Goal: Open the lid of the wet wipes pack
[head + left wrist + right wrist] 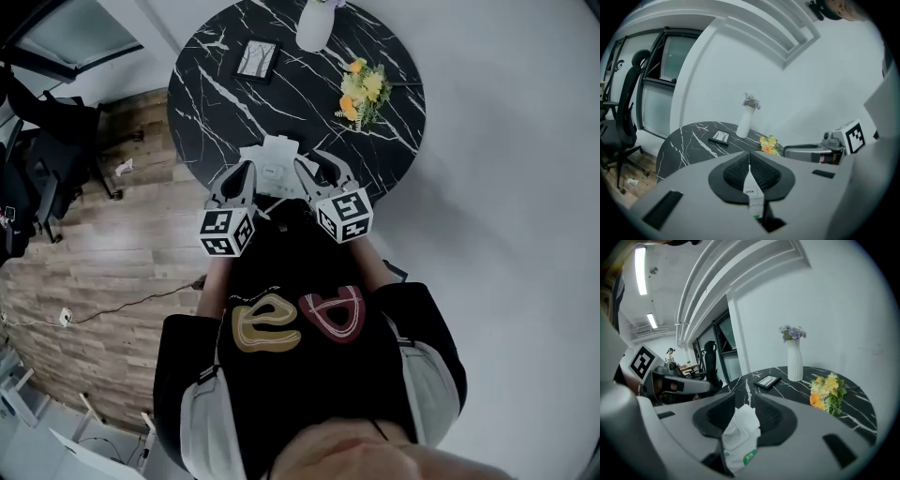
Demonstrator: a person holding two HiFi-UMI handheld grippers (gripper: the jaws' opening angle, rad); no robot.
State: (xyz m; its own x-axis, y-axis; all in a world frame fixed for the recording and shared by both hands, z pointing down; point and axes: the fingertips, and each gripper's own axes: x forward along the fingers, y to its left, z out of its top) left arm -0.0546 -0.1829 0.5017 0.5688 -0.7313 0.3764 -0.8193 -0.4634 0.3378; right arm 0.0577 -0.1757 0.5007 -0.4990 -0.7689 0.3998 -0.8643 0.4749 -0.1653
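A: Jaws first: how do they stand on the left gripper (749, 165)?

B: Pressed together on a thin white lid tab (750, 191) printed "OPEN". The tab runs along the seam between the two dark pads, and nothing else sits in there.

A: And the right gripper (740, 411)?

B: Its jaws stand partly apart, with the wet wipes pack (739, 442) wedged between them. The pads press the white wrapper from both sides, so it bulges and crumples. A green mark shows low on its face.

A: Where is the pack in the room?

B: In the head view it sits between the two grippers, over the near edge of the round black marble table (225, 103), close in front of the person. The grippers meet it from either side, tips angled inward. Whether its underside touches the tabletop, I can't tell.

A: Is the lid up?

B: The tab is pinched, but no view shows how far the lid is peeled.

A: Anything else on the table?

B: A white vase (314, 26) with small purple flowers stands at the far edge. A dark picture frame (256, 59) lies to its left, and a yellow-and-orange bouquet (361, 94) lies toward the right. All are well apart from the pack.
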